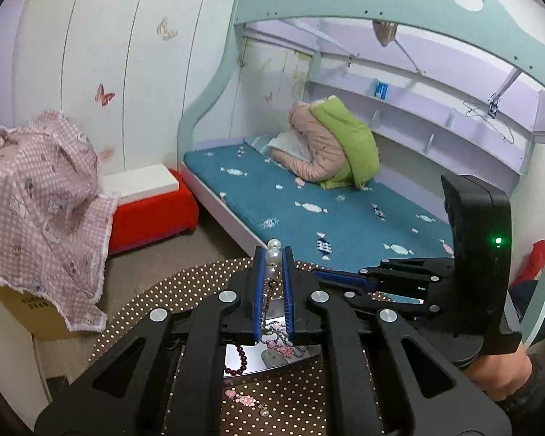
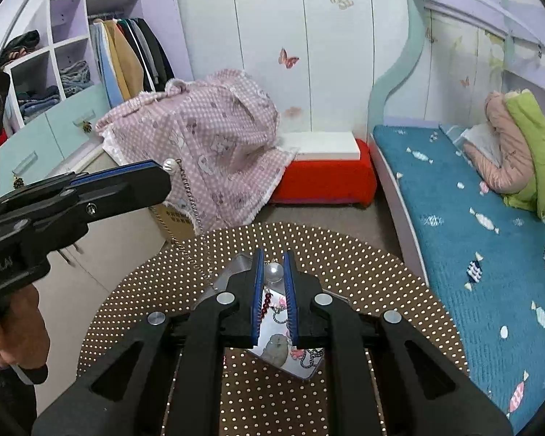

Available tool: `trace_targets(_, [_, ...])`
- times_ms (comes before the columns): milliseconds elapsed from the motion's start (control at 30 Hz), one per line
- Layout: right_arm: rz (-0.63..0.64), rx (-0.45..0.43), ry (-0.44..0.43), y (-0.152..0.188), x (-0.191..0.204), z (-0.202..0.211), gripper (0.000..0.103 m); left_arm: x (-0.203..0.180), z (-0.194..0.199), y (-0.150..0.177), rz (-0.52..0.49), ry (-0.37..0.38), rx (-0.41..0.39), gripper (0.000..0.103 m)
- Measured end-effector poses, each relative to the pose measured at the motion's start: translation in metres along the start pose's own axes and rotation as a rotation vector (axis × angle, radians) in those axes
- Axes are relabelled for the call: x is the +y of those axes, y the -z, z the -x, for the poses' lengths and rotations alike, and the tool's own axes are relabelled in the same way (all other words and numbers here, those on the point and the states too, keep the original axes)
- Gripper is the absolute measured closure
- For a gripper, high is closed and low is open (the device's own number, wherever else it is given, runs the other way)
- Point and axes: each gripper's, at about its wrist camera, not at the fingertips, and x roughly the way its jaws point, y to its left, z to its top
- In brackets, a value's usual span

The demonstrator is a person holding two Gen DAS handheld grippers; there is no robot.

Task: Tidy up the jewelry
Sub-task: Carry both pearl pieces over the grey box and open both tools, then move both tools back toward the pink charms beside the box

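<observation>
- Between the jaws of the left gripper (image 1: 272, 265) sits a pearl pendant (image 1: 272, 254); the jaws are nearly closed and pinch the pearls, with the top pearl poking out past the tips.
- From the pearls a thin chain (image 2: 190, 200) hangs down toward the dotted surface (image 2: 363, 265); its lower end trails close to the tray's left edge, though whether it lies in the tray or on the surface is hard to tell.
- Right gripper (image 2: 272, 272) hovers low over the tray with its jaws narrowly parted; a clear bead or knob shows through the gap, and I cannot tell whether the pads touch it.
- Below both tools lies the shiny tray (image 2: 309, 370), already carrying a dark red bead bracelet (image 1: 238, 361), a darker chain and pink charms.
- My judgement: the step is laying the necklace into the tray. Lower the left gripper slowly so the chain pools inside the rim instead of draping over it.
- Keep the pinch firm; round pearls could slip sideways.
- Release only once the pearls rest on the tray, away from the bracelet to avoid tangling.
- 1 pink charm (image 1: 241, 398) lies outside on the surface, awaiting collection.
</observation>
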Motion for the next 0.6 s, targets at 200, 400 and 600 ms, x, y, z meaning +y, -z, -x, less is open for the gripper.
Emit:
trace_targets(200, [-0.042, 0.06, 0.011, 0.005, -0.009, -0.025, 0.091, 0.01, -0.028, 0.01, 0.022, -0.054, 0.058, 0.088])
trace_targets(400, [-0.081, 0.072, 0.022, 0.008, -0.018, -0.03, 0.064, 0.023, -0.027, 0.016, 0.035, -0.154, 0.035, 0.015])
trace_targets(600, [-0.135, 0.034, 0.066, 0.011, -0.027, -0.018, 0.007, 0.029, -0.013, 0.021, 0.038, -0.246, -0.008, 0.005])
